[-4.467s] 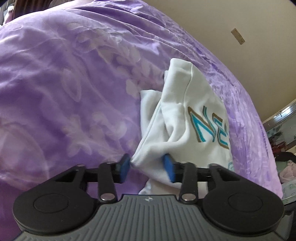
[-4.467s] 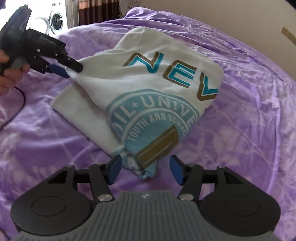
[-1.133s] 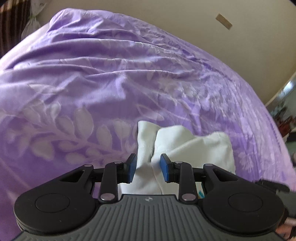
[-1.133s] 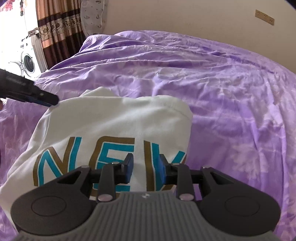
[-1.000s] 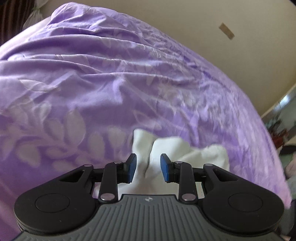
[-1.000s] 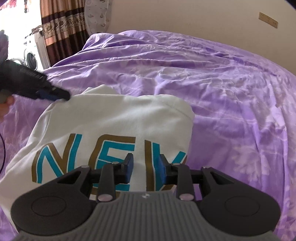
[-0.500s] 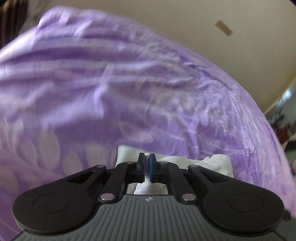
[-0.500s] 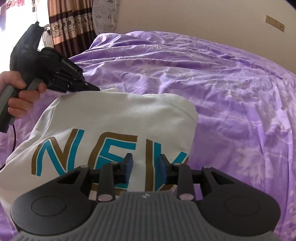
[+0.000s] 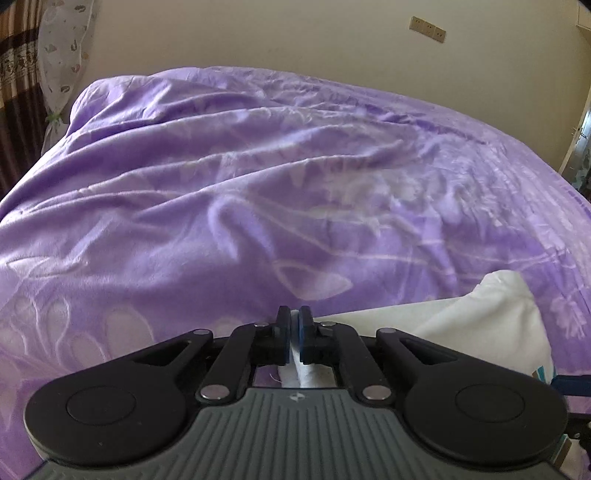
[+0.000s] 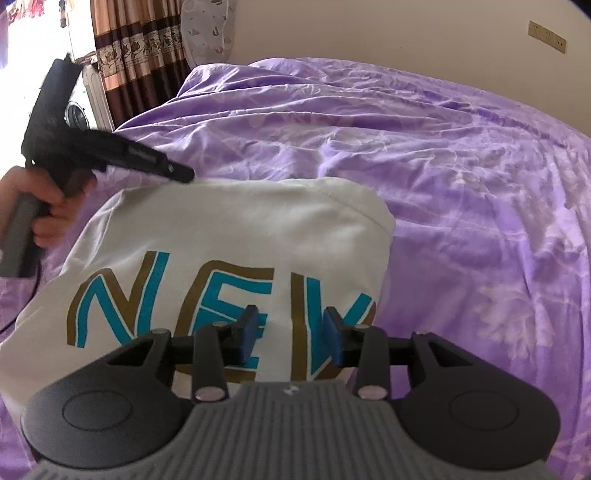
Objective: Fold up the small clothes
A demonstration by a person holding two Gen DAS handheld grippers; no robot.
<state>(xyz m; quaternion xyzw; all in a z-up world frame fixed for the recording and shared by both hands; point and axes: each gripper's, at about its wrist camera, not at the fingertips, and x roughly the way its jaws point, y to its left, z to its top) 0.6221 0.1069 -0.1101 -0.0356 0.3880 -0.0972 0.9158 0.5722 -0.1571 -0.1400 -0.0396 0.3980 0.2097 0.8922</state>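
On the rumpled purple bedspread with its pale leaf pattern lies the folded white cotton T-shirt printed with teal-and-gold letters, its plain folded edge toward the far side and the lettering toward the right wrist camera; the cloth sits flat on the bed, slightly puffed at its far right corner.

At the shirt's far left corner the left gripper has its blue-padded fingers pressed together on a pinch of white fabric; a strip of that fabric shows between the pads and runs back under the tool's body; from the right wrist view the same black tool reaches in from the left, its tip meeting the shirt's edge, with the person's left hand wrapped round the grey handle.

Nearer the camera, the right gripper stands with its fingers apart, one on each side of the printed letters, above the shirt's near part; whether the pads touch the cloth cannot be told.

Beyond the bed rise a cream wall carrying a beige socket plate; brown patterned curtains hang at the far left.
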